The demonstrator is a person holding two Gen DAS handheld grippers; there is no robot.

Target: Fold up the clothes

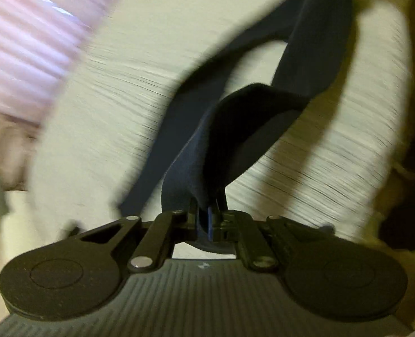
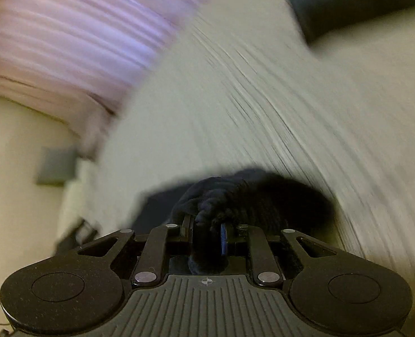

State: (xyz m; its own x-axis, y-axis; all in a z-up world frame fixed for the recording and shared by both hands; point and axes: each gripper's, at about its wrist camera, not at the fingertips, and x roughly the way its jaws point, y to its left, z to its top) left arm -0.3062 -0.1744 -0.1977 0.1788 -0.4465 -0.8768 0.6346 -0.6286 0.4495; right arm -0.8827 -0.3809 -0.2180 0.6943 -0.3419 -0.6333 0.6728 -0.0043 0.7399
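The left tongs (image 1: 207, 219) were closed on a fold of a dark navy garment (image 1: 235, 129), the cloth pinched between the two fingers with a little of it hanging below them. From that grip the garment rose ahead of the tongs as a twisted band that split into two strands and ran off toward the upper right of the left wrist view. The right tongs (image 2: 208, 231) were likewise clamped on a bunched, crumpled wad of the same dark cloth (image 2: 235, 202), which sat heaped just ahead of their tips and slightly to the right.

Beneath and beyond the garment in both views lay a pale, whitish surface (image 1: 109, 112), streaked by motion blur; whether it was a bed or a table I could not tell. Up and to the left of each pair of tongs hung pinkish-purple pleated curtains (image 2: 67, 42). Left of the right tongs was a cream wall (image 2: 13, 168) bearing a small grey square plate (image 2: 56, 165). A dark block (image 2: 347, 2) showed far ahead to the right.
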